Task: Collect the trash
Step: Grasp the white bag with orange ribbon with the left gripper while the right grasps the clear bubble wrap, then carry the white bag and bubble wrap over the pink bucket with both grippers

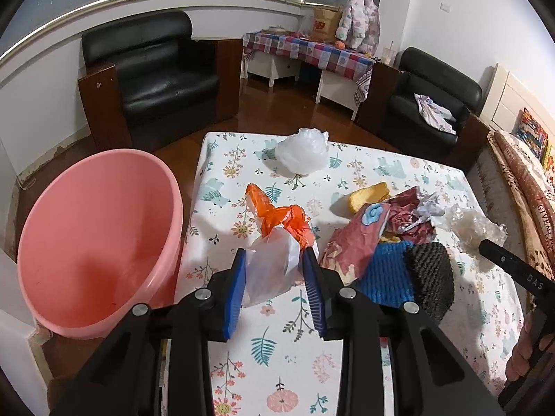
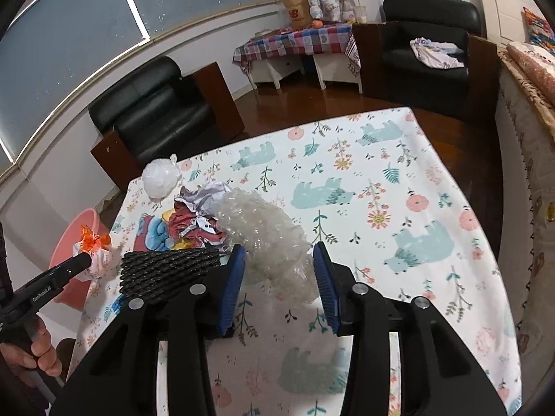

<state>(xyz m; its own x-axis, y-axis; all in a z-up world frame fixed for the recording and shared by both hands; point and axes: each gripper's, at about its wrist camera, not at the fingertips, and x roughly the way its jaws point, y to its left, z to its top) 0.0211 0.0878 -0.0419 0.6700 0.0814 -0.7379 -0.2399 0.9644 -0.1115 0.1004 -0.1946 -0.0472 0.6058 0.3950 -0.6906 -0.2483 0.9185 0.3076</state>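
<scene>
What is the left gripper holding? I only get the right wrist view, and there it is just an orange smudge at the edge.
Observer: The left gripper is shut on a clear plastic bag with an orange knotted top, both blue pads against it.
Operator: Is the pink basin filling up?
Observer: The round pink plastic basin shows no trash inside.
Operator: Anything behind the black mesh sleeve?
Observer: A blue knitted piece lies right against the black mesh sleeve.

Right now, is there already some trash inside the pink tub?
No, the pink tub shows only its bare inside, and the trash still lies on the table.
</scene>
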